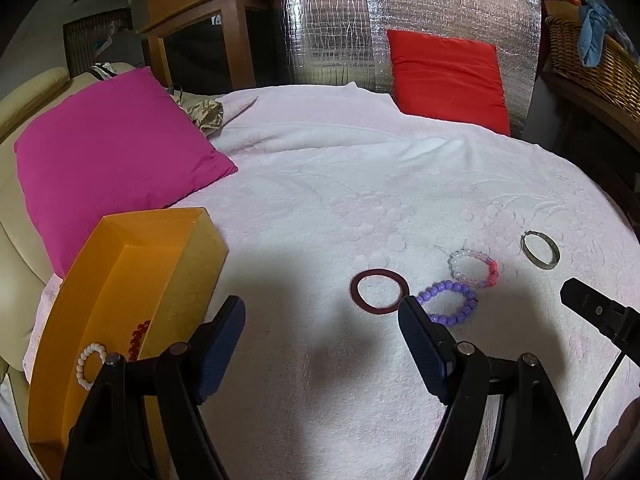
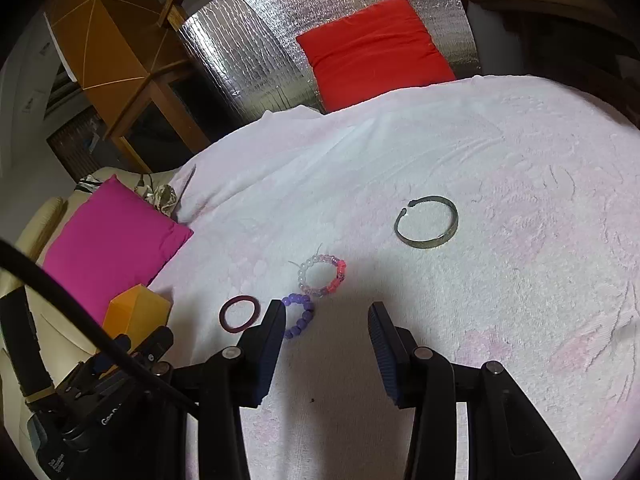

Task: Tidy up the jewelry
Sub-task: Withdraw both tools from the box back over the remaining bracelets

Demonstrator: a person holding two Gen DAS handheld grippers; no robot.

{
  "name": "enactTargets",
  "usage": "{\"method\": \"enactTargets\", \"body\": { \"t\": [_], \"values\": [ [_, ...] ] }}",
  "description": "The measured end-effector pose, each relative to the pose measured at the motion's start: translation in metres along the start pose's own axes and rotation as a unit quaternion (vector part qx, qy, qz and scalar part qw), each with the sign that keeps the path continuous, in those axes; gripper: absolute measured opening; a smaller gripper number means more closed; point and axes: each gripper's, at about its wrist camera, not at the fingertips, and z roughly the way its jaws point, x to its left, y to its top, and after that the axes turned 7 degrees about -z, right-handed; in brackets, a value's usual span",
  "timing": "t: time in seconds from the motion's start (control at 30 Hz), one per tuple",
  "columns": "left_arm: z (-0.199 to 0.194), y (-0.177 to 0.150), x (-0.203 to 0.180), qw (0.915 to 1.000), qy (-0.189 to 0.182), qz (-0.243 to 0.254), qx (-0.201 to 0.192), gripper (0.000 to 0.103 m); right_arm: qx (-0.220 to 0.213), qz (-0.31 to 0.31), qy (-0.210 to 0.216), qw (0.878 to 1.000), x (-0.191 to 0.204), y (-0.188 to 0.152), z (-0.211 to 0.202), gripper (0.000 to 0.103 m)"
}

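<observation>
- Left gripper: its fingers are spread wide and empty, hovering low over the white towel between the orange box and the loose pieces.
- Right gripper: fingers likewise parted, gripping nothing, poised just short of the purple bead bracelet.
- Just beyond the fingers lie four pieces on the towel: a dark maroon ring bangle, the purple bead bracelet touching or nearly touching a pink-and-white bead bracelet, and, well apart to the right, an open metal cuff.
- The orange box sits at the left edge of the towel and already holds a white bead bracelet and a red bead strand.
- Step in hand, as I judge it: pick up the next piece, probably the purple one. Come down with one finger inside the loop and one outside, pinch a single run of beads, and lift straight up so the neighbouring pink-and-white bracelet is not dragged along.
- The soft towel may bunch under the fingers, so close gently.
- Farther out: a magenta cushion, a red cushion, silver foil sheeting.
- Writing: partial white lettering on the other gripper's camera body in the right wrist view, too cropped to read.
</observation>
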Motion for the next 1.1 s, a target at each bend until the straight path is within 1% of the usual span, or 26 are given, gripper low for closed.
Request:
{"method": "enactTargets", "body": {
  "t": [1.1],
  "values": [
    [-0.0023,-0.0009,-0.0030,1.0000,0.001,0.004,0.001,0.079,0.002,-0.002,0.002,1.000,0.0012,-0.0002,0.0010,0.046]
  ]
}}
